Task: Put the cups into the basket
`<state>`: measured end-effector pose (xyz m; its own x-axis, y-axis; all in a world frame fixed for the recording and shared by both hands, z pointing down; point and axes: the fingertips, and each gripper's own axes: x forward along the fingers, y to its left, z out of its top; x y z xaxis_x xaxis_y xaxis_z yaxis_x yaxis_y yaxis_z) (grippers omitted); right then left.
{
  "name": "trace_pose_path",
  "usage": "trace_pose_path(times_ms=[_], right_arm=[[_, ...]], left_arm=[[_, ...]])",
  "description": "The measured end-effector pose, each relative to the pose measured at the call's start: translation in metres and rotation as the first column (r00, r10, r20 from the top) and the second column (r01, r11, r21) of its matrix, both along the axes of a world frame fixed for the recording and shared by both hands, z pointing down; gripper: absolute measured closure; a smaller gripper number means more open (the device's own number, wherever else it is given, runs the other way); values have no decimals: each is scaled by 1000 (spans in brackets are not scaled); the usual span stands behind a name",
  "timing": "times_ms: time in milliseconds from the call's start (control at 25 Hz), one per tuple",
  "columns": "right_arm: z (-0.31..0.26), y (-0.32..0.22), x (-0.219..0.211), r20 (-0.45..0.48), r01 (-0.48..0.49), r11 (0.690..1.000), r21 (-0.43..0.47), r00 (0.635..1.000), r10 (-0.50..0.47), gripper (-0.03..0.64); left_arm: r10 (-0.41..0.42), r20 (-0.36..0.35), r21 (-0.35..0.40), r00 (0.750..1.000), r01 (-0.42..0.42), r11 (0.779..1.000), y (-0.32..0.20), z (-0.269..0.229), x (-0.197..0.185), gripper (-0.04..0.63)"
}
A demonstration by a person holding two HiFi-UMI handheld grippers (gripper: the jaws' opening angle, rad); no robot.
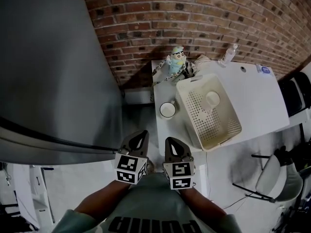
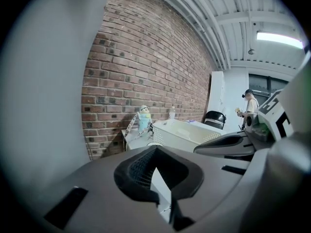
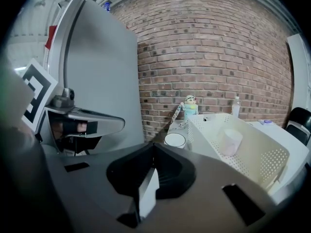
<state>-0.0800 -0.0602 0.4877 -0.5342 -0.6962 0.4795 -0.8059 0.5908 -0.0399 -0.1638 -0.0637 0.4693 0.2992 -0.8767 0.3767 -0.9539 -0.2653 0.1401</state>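
Cup (image 1: 212, 100) in basket (image 1: 228, 130), 2nd cup (image 1: 167, 109) beside it — on table (image 1: 252, 93)

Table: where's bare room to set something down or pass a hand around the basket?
The widest bare table lies right of the basket, back to the clear bottle and small blue-marked item. A narrow strip is free at the front corner, before the loose cup. Crowded: left back, where cup, toy bottle and basket sit close.
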Motion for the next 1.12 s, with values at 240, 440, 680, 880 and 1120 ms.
trace_pose_path(times_ms=[240, 440, 680, 880, 1120], right_arm=[[10, 0, 1, -38, -2, 1000, -2, 999, 2, 601], [6, -3, -1, -25, -16, 1000, -8, 1000, 16, 601], [11, -10, 0, -29, -38, 999, -18, 999, 37, 601], [20, -26, -1, -32, -68, 997, -22, 997, 67, 600], [40, -50, -4, -28, -97, 994, -45, 995, 95, 595]], left_arm=[[29, -2, 0, 1000, -29, 1000, -1, 2, 3, 597], [44, 0, 6, 999, -44, 999, -4, 2, 6, 597], [50, 9, 4, 999, -50, 999, -11, 4, 8, 597], [43, 11, -3, 999, -43, 999, -22, 10, 6, 597], [37, 23, -29, 999, -36, 999, -38, 24, 4, 597]])
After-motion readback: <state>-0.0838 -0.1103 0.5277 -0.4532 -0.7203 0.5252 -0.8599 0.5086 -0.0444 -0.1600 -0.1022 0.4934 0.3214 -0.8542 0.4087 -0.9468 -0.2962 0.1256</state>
